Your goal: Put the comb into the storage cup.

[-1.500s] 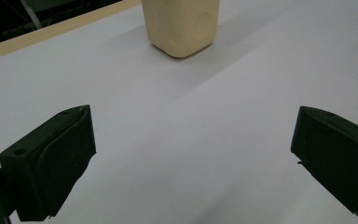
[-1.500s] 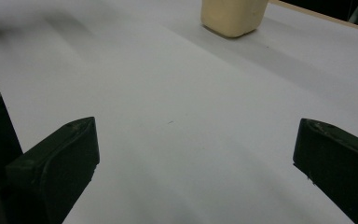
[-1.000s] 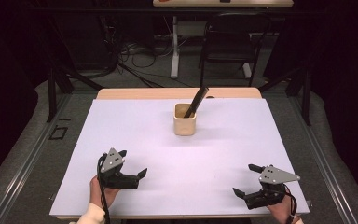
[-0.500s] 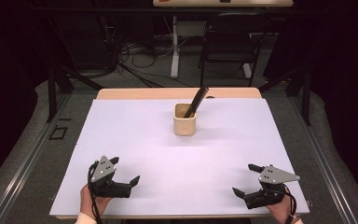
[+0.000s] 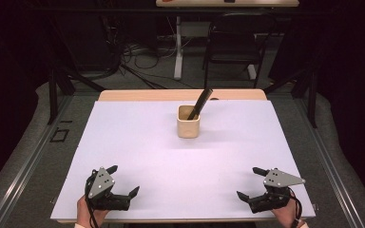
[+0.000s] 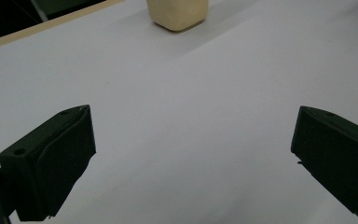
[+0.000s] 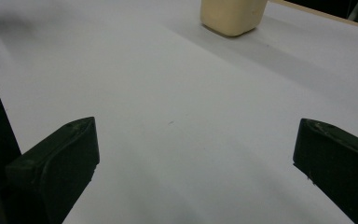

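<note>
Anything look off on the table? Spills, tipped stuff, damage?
Nothing stands out. The beige cup stands upright on the white table with a black comb leaning in it. Left hand-held gripper and right hand-held gripper sit open near the front edge.

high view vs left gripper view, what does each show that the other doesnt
High view alone: the black comb leaning out of the cup's top, the right gripper open near the table's front edge, and a chair beyond the table. Left gripper view alone: a close look between the left gripper and its wide-open jaws. Both: the beige cup and the white tabletop.
</note>
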Tool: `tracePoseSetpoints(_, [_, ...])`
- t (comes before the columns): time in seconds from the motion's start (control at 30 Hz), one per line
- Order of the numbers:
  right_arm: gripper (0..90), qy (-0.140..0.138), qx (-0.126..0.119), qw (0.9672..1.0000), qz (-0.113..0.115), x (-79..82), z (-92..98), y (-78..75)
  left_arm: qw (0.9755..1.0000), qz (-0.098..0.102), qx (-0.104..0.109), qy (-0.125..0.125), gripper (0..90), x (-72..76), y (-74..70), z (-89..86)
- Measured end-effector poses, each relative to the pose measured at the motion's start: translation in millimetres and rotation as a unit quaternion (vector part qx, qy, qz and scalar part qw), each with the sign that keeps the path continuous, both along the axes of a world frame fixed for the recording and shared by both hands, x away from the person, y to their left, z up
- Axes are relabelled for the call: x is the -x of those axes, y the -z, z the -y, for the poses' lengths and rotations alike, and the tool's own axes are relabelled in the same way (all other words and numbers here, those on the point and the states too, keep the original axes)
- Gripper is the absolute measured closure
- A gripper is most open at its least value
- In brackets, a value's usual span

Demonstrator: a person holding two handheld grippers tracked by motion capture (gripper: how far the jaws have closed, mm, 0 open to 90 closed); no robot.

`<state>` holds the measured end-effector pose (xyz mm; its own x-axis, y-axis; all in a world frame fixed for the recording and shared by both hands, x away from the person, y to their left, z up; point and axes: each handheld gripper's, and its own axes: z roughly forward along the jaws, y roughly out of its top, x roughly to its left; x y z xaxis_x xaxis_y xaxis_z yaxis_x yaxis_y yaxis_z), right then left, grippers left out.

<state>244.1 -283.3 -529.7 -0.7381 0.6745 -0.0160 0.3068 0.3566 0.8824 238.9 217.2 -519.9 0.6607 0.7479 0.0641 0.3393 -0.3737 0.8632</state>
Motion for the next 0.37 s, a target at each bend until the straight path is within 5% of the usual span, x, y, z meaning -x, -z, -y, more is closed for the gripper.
tracePoseSetpoints(0.37, [0.0,0.000,0.001,1.0000,0.001,0.2,-0.3,-0.2,1.0000,-0.003,0.007,-0.003,0.0,6.4,5.2,-3.6])
